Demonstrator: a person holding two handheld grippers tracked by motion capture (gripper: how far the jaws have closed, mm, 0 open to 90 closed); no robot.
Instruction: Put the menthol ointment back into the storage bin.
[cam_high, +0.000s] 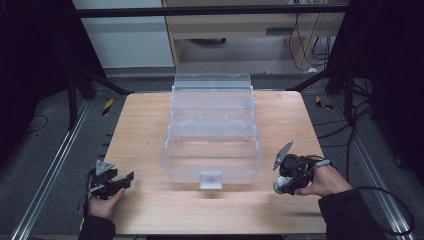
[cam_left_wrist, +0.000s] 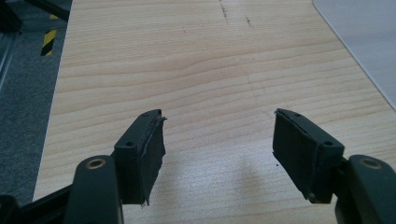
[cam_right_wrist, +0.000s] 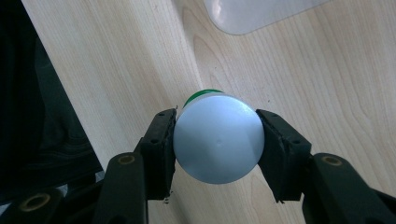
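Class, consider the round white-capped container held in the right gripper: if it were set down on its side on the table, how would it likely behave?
The container looks round, so on its side it would probably roll across the flat table. Its cap looks smooth and glossy, so it may slip if the right gripper loosens. It seems rigid: the jaws press both sides with no visible denting.

Your high view is dim and soft: the wooden table (cam_high: 150, 125) is evenly lit from overhead while the surroundings fall to near black. The clear plastic toolbox (cam_high: 212, 135) shows pale glare along its rims and casts a faint shadow at the table's near edge. Your gripper views are brighter and sharper; the white cap (cam_right_wrist: 218, 140) looks slightly out of focus, with soft shadows on the wood grain.
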